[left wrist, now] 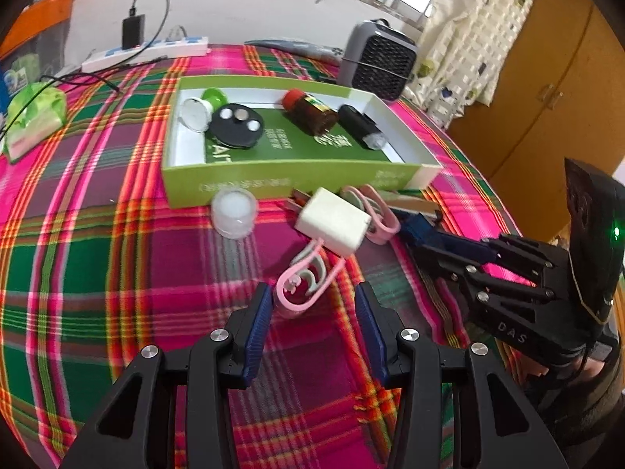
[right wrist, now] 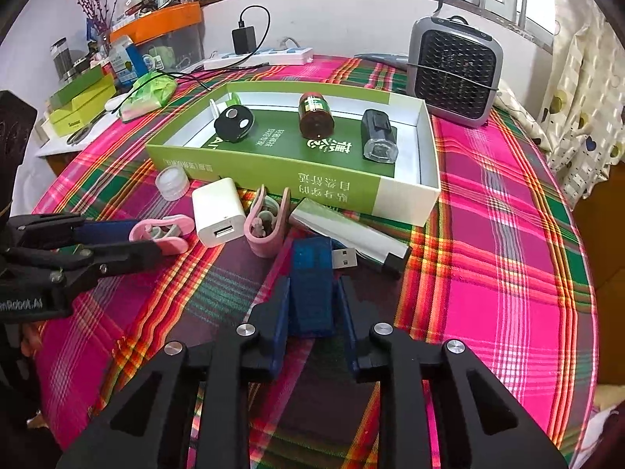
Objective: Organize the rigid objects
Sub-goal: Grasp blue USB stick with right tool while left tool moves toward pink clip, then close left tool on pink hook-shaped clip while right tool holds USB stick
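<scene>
A green and white box (left wrist: 273, 178) (right wrist: 390, 191) holds a black round case (left wrist: 234, 125), a brown jar (right wrist: 315, 114), a black device (right wrist: 379, 135) and a white-capped green item (left wrist: 197, 111). In front of it on the plaid cloth lie a white charger (left wrist: 332, 222) (right wrist: 218, 211), two pink clips (left wrist: 302, 281) (right wrist: 267, 222), a clear cap (left wrist: 234, 213) and a silver stick (right wrist: 347, 230). My left gripper (left wrist: 312, 301) is open, its fingers either side of the near pink clip (right wrist: 164, 234). My right gripper (right wrist: 312, 297) is shut on a blue USB stick (right wrist: 312, 269).
A grey fan heater (right wrist: 455, 70) stands behind the box at the right. A white power strip (right wrist: 259, 56) with a black plug lies at the back. A green packet (left wrist: 35, 117) lies at the left. Green boxes (right wrist: 82, 101) and clutter stand beyond the table's left edge.
</scene>
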Motion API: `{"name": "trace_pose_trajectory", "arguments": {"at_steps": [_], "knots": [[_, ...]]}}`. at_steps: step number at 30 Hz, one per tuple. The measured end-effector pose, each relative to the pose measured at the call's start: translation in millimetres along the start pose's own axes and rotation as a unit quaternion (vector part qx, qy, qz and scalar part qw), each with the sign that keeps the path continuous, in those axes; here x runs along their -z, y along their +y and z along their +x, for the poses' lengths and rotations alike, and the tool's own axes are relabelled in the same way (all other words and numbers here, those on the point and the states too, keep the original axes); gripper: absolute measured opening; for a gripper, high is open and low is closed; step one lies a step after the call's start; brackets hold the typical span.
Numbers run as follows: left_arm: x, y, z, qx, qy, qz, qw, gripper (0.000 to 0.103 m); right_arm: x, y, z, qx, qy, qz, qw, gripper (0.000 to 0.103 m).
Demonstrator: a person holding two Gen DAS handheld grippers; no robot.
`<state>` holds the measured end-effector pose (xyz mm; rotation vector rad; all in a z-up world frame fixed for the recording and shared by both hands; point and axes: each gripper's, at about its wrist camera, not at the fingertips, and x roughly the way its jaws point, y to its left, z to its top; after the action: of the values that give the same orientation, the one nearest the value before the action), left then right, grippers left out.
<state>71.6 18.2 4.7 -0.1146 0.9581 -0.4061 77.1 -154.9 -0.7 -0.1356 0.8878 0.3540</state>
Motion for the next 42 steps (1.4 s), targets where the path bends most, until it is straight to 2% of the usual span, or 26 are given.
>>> {"name": "trace_pose_trajectory", "arguments": {"at_steps": [7,11,13,24,38,40,42], "knots": [[3.8,-12.1,0.9,-0.009,0.002,0.02,0.9998,0.043,4.8,-3.2,-4.5,0.003,-0.002,0.001,1.0,0.023],[1.2,-15.0,1.4,-0.052,-0.004,0.038,0.9979,0.043,8.2,-7.0,-7.1,0.003,-0.002,0.005,1.0,0.023],[-1.0,-15.2,4.2,-0.062,-0.002,0.044,0.9971,0.043,8.3,-7.8,-7.5,0.004,-0.003,0.007,1.0,0.023],[-11.5,-21.0,16.4,-0.079,0.003,0.07,0.9944,0.043,7.4,-9.6,-7.6,0.003,-0.003,0.004,1.0,0.023],[-14.1,-24.3,21.8,-0.103,-0.008,0.074,0.9918,0.043,5.2,-9.4,-5.0,0.002,-0.002,0.001,1.0,0.023],[-13.7,-24.5,21.7,-0.106,-0.009,0.073,0.9916,0.041,5.1,-9.3,-4.8,0.002,-0.002,0.001,1.0,0.023],[-13.1,-24.5,21.4,-0.112,-0.01,0.073,0.991,0.035,5.0,-9.4,-5.0,0.003,-0.002,0.001,1.0,0.023]]}}
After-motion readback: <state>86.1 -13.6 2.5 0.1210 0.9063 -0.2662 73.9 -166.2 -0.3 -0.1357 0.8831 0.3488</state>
